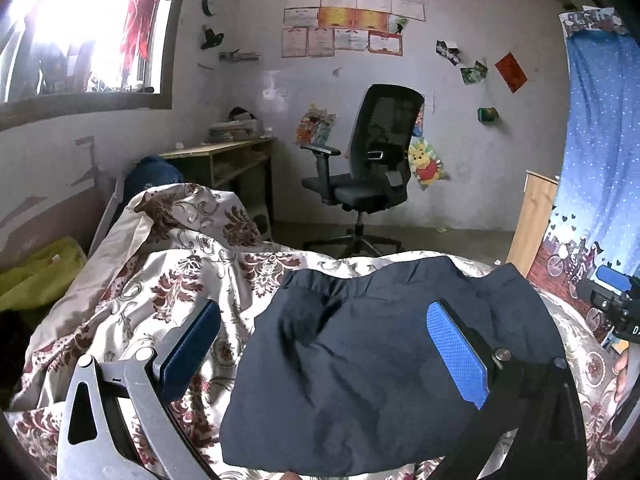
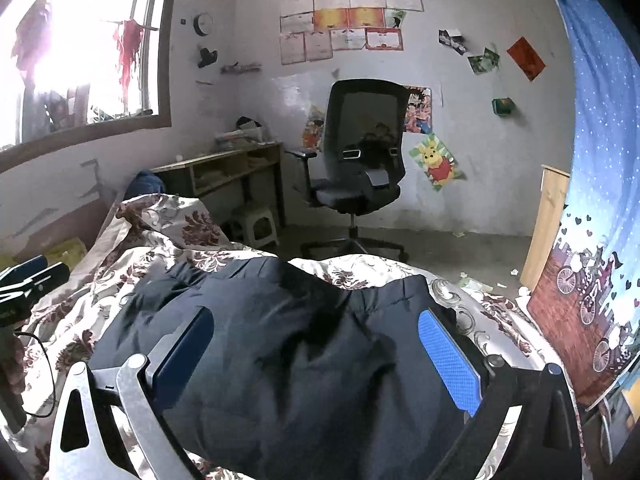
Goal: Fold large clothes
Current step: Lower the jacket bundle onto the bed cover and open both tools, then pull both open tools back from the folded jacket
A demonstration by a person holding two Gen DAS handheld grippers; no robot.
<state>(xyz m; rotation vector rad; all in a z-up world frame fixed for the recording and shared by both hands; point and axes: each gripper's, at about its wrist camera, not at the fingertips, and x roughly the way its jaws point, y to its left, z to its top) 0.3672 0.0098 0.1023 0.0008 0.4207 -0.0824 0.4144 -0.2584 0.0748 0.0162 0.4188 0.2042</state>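
Note:
A dark navy garment (image 1: pixel 380 364) lies in a folded heap on the floral bedspread (image 1: pixel 168 288). It also shows in the right wrist view (image 2: pixel 288 344). My left gripper (image 1: pixel 324 344) is open and empty, its jaws wide apart above the garment's left part, with the left finger over the bedspread. My right gripper (image 2: pixel 316 352) is open and empty, both jaws spread above the garment's middle. The right gripper shows at the right edge of the left wrist view (image 1: pixel 616 296). The left gripper shows at the left edge of the right wrist view (image 2: pixel 28 280).
A black office chair (image 2: pixel 356 168) stands on the floor beyond the bed. A wooden desk (image 2: pixel 224 172) with a small stool (image 2: pixel 258 224) is at the back left. A blue curtain (image 2: pixel 600 184) and a wooden board (image 2: pixel 546 224) are at the right.

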